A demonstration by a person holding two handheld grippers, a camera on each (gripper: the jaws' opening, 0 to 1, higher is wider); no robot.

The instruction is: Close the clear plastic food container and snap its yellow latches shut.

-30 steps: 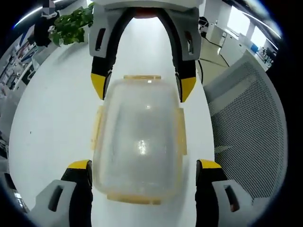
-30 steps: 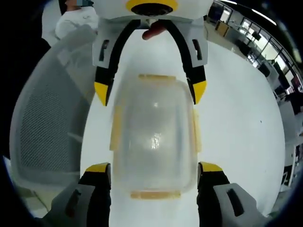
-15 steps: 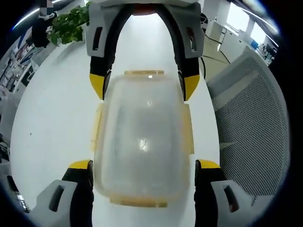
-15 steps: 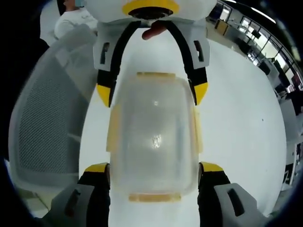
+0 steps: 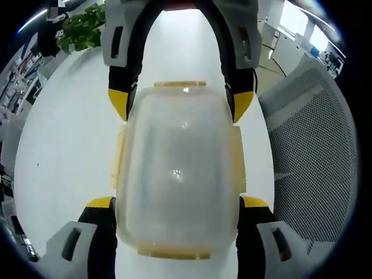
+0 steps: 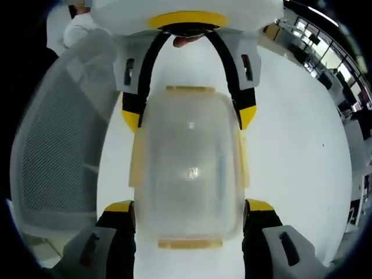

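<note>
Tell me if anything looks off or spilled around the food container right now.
Nothing stands out. The clear plastic food container sits square on the white table between the open left gripper and right gripper, yellow latches intact, no spill.

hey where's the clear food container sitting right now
The clear food container sits on the white table between the two grippers, with the left gripper at one end, the right gripper at the other and a mesh chair alongside.
</note>
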